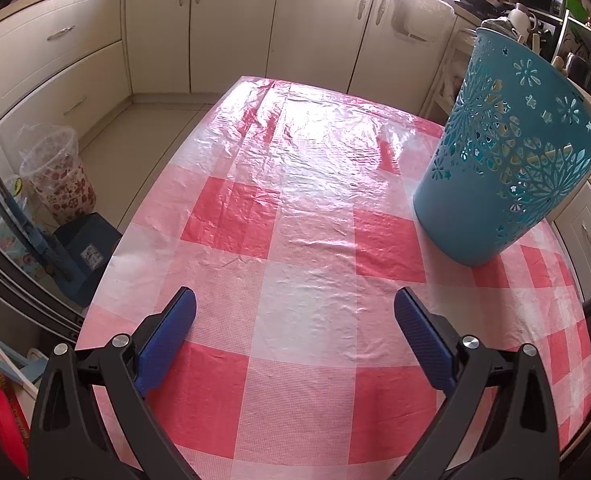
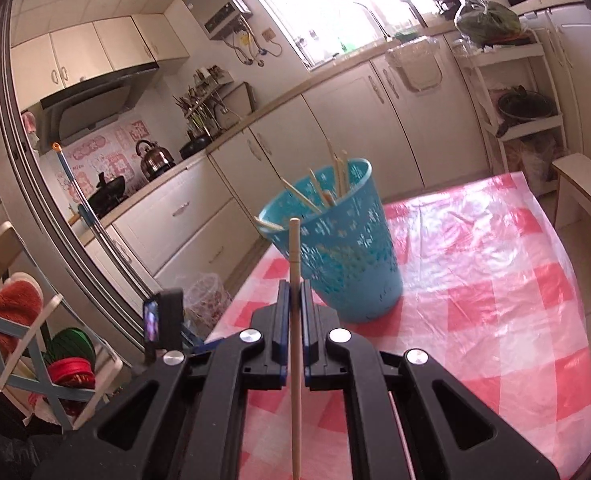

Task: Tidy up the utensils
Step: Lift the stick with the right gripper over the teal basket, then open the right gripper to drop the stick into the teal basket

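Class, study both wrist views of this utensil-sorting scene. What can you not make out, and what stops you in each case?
- Chopstick, right view: its lower end is cut off by the bottom edge; the right gripper covers part of the shaft.
- Basket, left view: its contents are hidden by its wall, glimpsed only through cut-outs.
- Sticks in the basket, right view: the count is unclear; they overlap and blur.
- Table, left view: the near edge is hidden behind the left gripper.

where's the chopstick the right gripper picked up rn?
In the right wrist view, the chopstick stands upright at centre, clamped in the right gripper above the checked tablecloth, just in front of the blue basket.
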`<action>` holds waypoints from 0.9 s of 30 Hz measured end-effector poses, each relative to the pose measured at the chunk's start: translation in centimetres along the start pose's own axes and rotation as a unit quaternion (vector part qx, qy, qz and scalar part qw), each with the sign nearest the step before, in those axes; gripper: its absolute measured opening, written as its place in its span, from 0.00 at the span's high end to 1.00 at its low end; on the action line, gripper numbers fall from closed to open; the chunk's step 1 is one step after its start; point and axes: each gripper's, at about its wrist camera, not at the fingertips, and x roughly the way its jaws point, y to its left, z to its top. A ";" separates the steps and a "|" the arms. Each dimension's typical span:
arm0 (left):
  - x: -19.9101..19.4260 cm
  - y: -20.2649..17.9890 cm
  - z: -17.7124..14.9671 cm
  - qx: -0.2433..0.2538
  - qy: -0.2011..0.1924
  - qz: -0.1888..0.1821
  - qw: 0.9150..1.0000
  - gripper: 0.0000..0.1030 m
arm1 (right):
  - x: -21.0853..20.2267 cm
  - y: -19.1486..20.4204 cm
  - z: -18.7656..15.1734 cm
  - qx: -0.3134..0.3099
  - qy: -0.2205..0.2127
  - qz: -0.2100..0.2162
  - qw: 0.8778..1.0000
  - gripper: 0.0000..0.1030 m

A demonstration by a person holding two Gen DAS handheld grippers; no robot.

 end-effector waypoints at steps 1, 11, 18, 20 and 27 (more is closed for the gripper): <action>0.0 0.0 0.0 0.000 0.000 -0.001 1.000 0.07 | -0.2 0.5 0.6 -0.004 -0.007 0.005 1.000 0.94; 0.0 0.0 0.0 -0.001 0.000 -0.001 1.000 0.07 | 0.0 3.0 6.9 -0.026 -0.068 0.029 0.997 0.94; 0.1 0.0 0.1 -0.001 -0.002 -0.004 1.000 0.07 | 1.6 5.5 12.9 -0.077 -0.161 -0.014 0.984 0.94; 0.0 -0.1 0.1 -0.002 -0.004 -0.006 1.000 0.07 | 2.6 5.5 13.5 -0.088 -0.182 -0.037 0.979 0.94; -0.1 -0.2 0.1 -0.001 -0.006 -0.011 1.000 0.07 | 8.2 2.3 11.0 -0.103 -0.175 -0.122 0.972 0.94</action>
